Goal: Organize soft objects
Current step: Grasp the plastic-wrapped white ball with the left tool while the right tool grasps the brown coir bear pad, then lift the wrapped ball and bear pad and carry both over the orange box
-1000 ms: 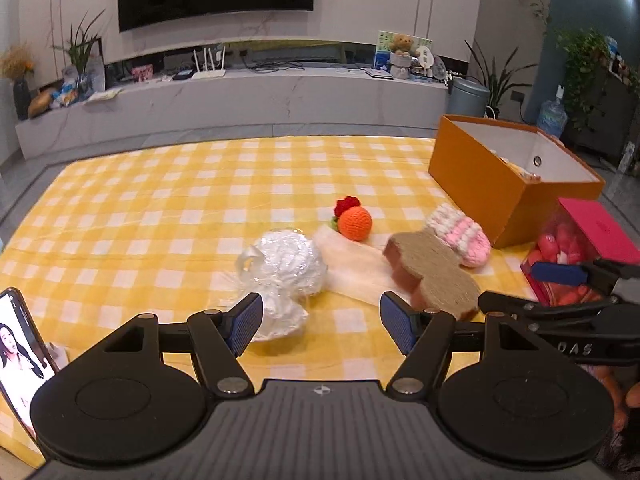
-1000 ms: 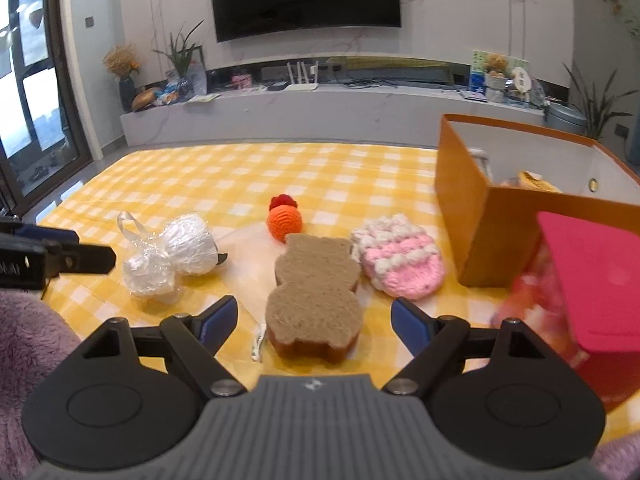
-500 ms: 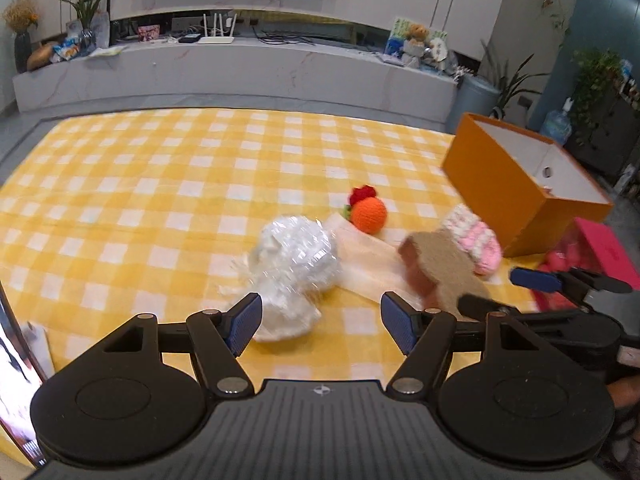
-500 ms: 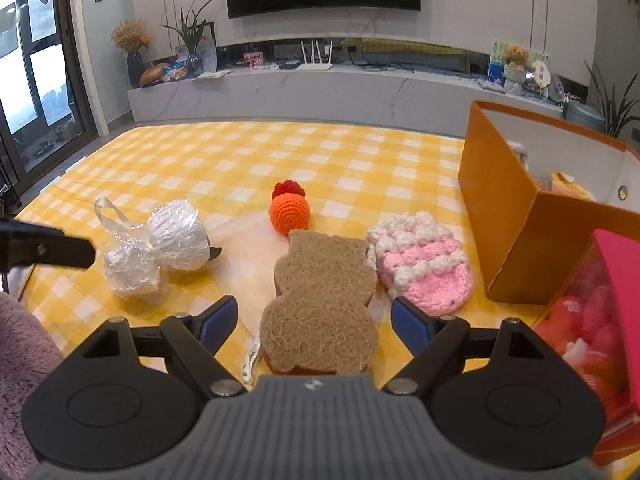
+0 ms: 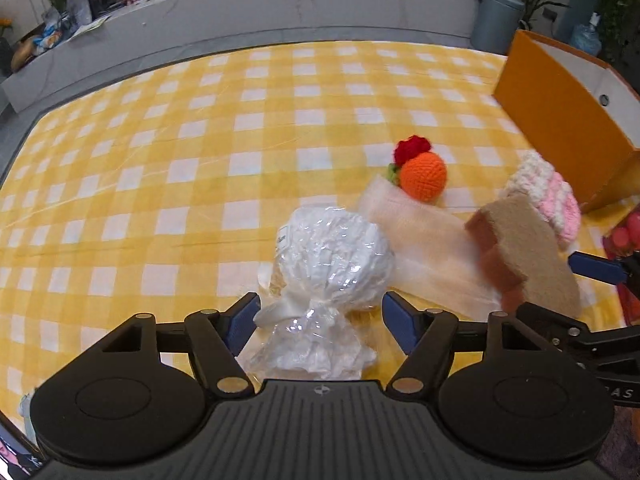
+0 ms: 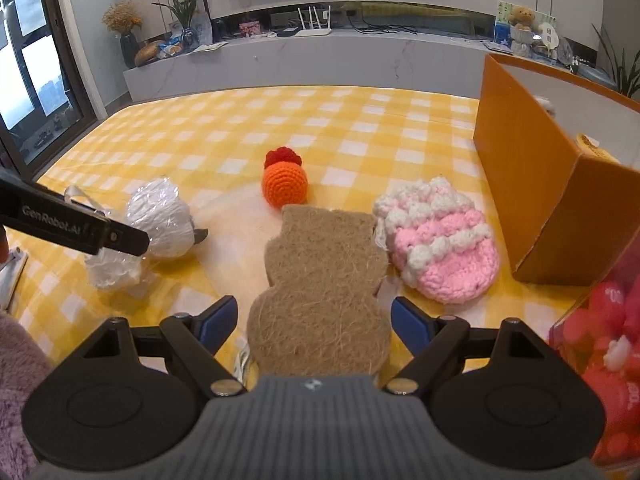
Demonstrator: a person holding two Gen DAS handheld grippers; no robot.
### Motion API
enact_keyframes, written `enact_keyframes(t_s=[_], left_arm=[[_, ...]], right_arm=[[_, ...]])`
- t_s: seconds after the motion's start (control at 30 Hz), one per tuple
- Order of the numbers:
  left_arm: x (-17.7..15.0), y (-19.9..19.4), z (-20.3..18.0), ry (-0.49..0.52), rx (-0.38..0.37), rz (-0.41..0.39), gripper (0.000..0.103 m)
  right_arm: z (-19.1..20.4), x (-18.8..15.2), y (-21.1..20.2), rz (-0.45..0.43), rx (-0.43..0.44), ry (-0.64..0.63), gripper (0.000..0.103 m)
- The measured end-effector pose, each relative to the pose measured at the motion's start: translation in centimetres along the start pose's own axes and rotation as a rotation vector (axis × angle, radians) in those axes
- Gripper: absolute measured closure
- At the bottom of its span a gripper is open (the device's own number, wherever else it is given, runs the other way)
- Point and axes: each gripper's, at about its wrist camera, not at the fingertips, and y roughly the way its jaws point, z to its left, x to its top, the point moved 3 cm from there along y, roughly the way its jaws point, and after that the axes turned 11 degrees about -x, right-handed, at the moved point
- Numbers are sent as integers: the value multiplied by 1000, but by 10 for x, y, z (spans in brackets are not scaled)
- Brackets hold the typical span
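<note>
My left gripper [image 5: 320,322] is open, its jaws on either side of the tied neck of a white soft item wrapped in clear plastic [image 5: 332,256], not closed on it. My right gripper [image 6: 312,320] is open, its jaws on either side of the near end of a brown bear-shaped sponge [image 6: 320,280]. An orange crochet ball with a red top [image 6: 285,184] lies beyond the sponge. A pink and white crochet piece [image 6: 440,248] lies to its right. The sponge [image 5: 528,256] and the right gripper [image 5: 568,296] also show in the left wrist view.
An open orange box [image 6: 532,184] stands at the right on the yellow checked tablecloth [image 6: 240,128]. A clear container of red and pink items [image 6: 608,340] sits at the near right. A thin pale sheet [image 5: 424,240] lies under the sponge. A phone edge [image 5: 16,456] shows at the near left.
Both grippers have moved forward and down. The wrapped item now sits between the left jaws and the sponge between the right jaws. Both stay open.
</note>
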Motion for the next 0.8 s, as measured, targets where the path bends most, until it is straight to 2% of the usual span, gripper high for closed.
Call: enact_keyframes(t_s=[0.03, 0.1, 0.23, 0.37, 0.57, 0.67, 0.8], left_arm=[[-1, 4, 2, -12, -3, 16, 27], [-3, 10, 4, -25, -14, 44, 27], [-1, 3, 4, -29, -26, 20, 53], [-2, -15, -2, -24, -21, -49, 55], [-12, -60, -25, -102, -82, -202, 56], [-21, -80, -42, -119, -94, -258, 56], [-27, -96, -64, -113, -150, -301, 56]], right_arm=[[0, 0, 3, 11, -2, 4, 22], [-2, -2, 7, 30, 5, 14, 26], [-4, -5, 2, 1, 23, 20, 27], [-6, -1, -12, -47, 27, 16, 27], [-17, 9, -50, -177, 41, 34, 27], [-23, 12, -62, -187, 48, 41, 27], [-35, 15, -82, -209, 60, 37, 28]])
